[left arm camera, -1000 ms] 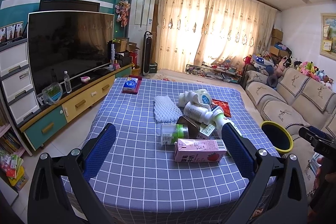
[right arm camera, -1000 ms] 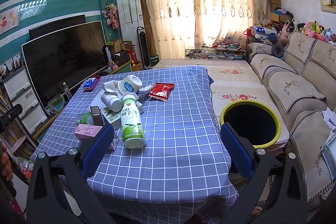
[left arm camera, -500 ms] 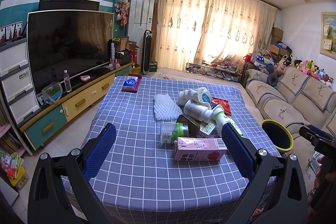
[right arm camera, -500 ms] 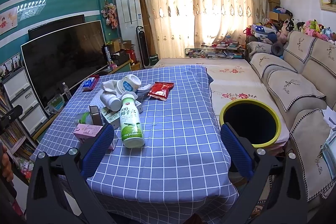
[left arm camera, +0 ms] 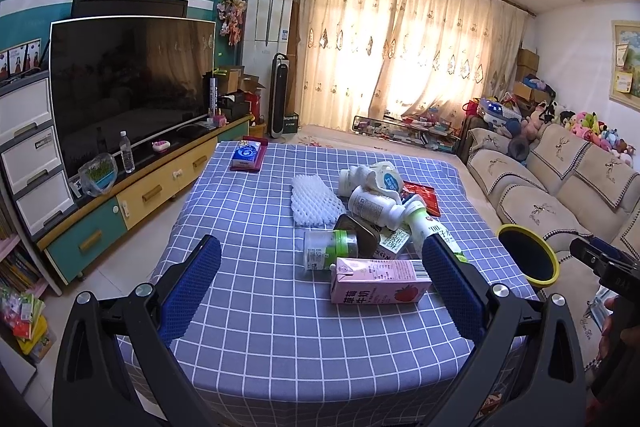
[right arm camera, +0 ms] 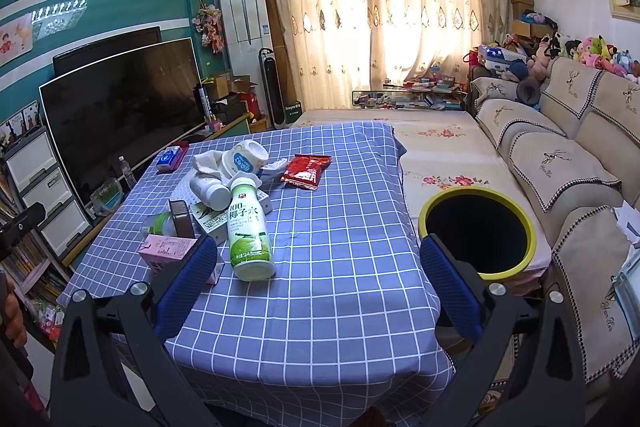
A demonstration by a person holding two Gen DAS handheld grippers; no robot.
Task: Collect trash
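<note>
A pile of trash lies on the blue checked tablecloth point(left arm camera: 256, 311). It holds a pink milk carton point(left arm camera: 380, 285), a green-capped jar point(left arm camera: 328, 249), white bottles point(left arm camera: 372, 205), white foam netting point(left arm camera: 314, 201) and a red snack packet point(right arm camera: 306, 171). A green coconut-water bottle point(right arm camera: 248, 235) lies nearest in the right wrist view. A black bin with a yellow rim point(right arm camera: 478, 233) stands right of the table. My left gripper point(left arm camera: 320, 279) is open and empty, short of the carton. My right gripper point(right arm camera: 318, 283) is open and empty above the table's near edge.
A blue tissue pack point(left arm camera: 246, 155) lies at the table's far left corner. A TV point(left arm camera: 128, 83) on a low cabinet stands left. A beige sofa point(right arm camera: 560, 163) runs along the right, close to the bin. The tablecloth shows in the right wrist view point(right arm camera: 340, 327).
Both grippers have stayed open and drifted slightly back; the scene has barely shifted. The trash has not moved.
</note>
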